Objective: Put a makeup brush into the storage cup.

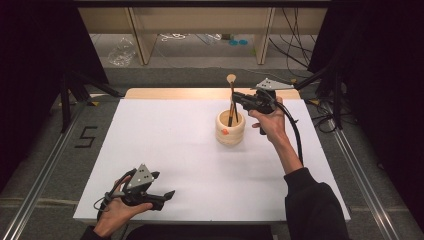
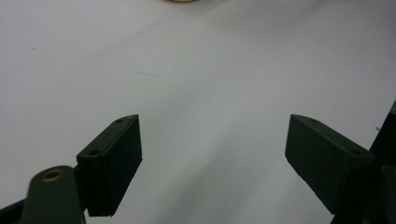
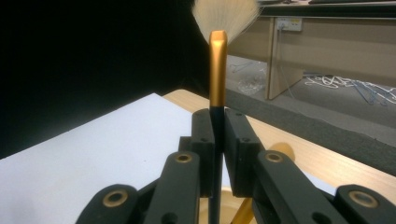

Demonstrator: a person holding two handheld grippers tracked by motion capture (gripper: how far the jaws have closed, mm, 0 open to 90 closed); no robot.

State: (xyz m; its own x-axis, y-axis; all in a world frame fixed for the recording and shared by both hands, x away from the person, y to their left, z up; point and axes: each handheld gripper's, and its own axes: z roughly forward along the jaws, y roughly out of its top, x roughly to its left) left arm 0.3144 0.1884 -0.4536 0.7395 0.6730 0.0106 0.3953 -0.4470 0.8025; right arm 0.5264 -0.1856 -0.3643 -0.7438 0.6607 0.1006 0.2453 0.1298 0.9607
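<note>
Right gripper (image 3: 217,140) is clamping the dark handle of a brush (image 3: 217,70) just below its gold ferrule, jaws pressed flat against either side; the pale fan of bristles is spreading above. In the high view the brush (image 1: 231,97) is standing nearly upright with its lower end inside the holder (image 1: 230,131), a cream ribbed cup on the white surface (image 1: 165,150), and the right gripper (image 1: 239,98) is reaching it level from the holder's right. A second slim stick, gold-tipped, is leaning in the cup; whether it is another brush is hard to tell at this size.

Handling, as a judgement: the brush is looking light and stiff along its handle, with a smooth lacquered shaft that is likely turning or sliding in a loose grip. The bristles are soft and easily splayed, so the hold belongs on the handle, close under the ferrule, as it is sitting now. The holder is seeming light enough to tip if the brush is dragged sideways against its rim.

Left gripper (image 1: 159,186) is resting near the front-left edge of the surface, jaws standing wide apart with nothing between them.
</note>
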